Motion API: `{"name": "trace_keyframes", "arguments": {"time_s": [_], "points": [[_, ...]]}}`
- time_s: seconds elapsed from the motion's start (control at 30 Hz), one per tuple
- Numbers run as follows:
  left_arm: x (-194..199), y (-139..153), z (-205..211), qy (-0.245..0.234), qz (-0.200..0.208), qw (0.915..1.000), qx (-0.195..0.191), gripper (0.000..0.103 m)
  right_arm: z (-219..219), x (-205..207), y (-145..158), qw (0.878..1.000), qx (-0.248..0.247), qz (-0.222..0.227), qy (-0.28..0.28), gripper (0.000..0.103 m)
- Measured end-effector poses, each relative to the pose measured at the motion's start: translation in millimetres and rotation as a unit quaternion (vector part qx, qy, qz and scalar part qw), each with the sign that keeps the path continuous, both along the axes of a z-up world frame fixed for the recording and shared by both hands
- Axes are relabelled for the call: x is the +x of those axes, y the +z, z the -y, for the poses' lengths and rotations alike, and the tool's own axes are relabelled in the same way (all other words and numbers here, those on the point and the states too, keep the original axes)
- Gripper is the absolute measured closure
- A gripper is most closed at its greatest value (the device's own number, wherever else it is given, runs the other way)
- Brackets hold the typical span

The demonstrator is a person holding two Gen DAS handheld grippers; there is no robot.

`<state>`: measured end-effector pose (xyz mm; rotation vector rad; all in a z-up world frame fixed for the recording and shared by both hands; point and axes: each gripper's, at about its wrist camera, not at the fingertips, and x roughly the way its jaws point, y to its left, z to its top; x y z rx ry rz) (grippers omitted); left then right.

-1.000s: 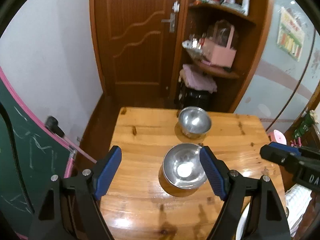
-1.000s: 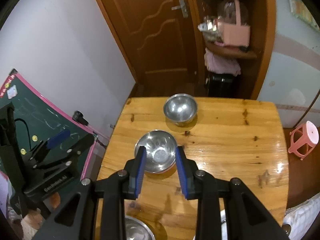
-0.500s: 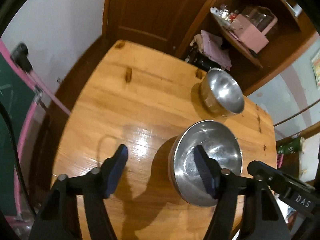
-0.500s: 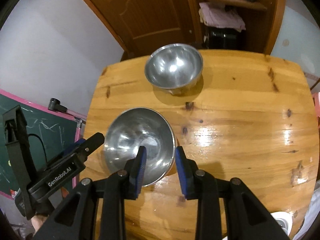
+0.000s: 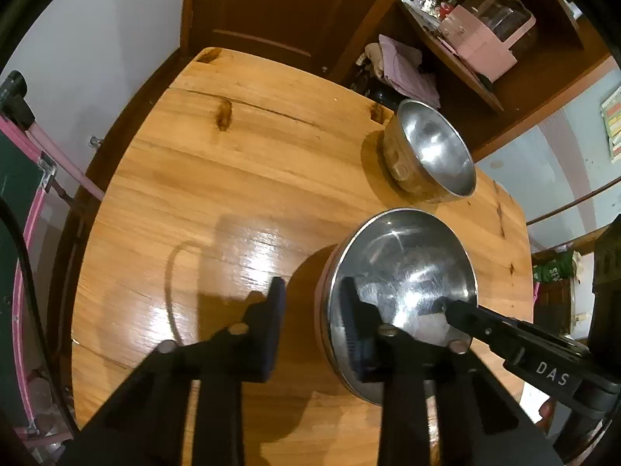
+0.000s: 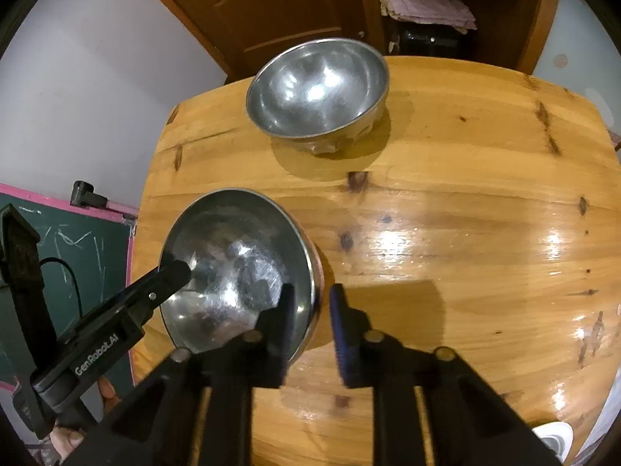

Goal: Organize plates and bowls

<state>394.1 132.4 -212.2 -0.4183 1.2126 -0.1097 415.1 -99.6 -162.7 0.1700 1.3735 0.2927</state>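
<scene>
- Left gripper (image 5: 312, 320): jaws have just been closing, straddling the near bowl's (image 5: 403, 291) rim at its 9 o'clock edge – one finger inside, one outside. Small gap still shows on the outer side, so I can't tell if the pads bite yet.
- Right gripper (image 6: 310, 324): jaws just closed further, same straddle on the opposite rim, 3 o'clock edge. Looks nearly pinched; contact unclear.
- Near bowl sits on the wooden table (image 6: 465, 233), between both grippers, equally close to each.
- Far bowl (image 6: 318, 89): 12 o'clock from the near bowl, apart, upright. Likely nesting target; lift must clear its rim.
</scene>
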Motion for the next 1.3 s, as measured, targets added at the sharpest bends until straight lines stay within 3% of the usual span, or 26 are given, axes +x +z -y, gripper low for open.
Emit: {"name": "trace_keyframes", "arguments": {"time_s": [0.07,0.13,0.43,0.67,1.03,1.3], "points": [[-1.6,-0.4,0.9,-0.002,-0.002,1.0000,-0.004,0.093,-1.3,-1.3,0.5,1.000,-0.007,0.003,0.001,0.091],[-3.5,-0.9,2.4,-0.004,-0.004,1.0000,-0.007,0.095,0.1,-2.6,1.1,1.000,-0.004,0.003,0.001,0.093],[-15.6,15.8,6.6,-0.012,0.002,0.9999,-0.008,0.096,9.3,-11.3,12.6,1.000,0.009,0.006,-0.006,0.093],[-38.6,60.0,12.2,-0.028,0.034,0.9989,0.012,0.096,13.9,-36.2,48.5,0.999,0.019,0.031,-0.001,0.094],[-113.6,125.9,13.9,-0.043,0.081,0.9955,0.026,0.096,13.0,-111.0,111.5,0.996,0.025,0.087,0.017,0.094],[-187.1,137.7,10.9,-0.051,0.088,0.9947,0.018,0.096,11.2,-185.7,127.3,0.991,0.019,0.125,0.032,0.093]]}}
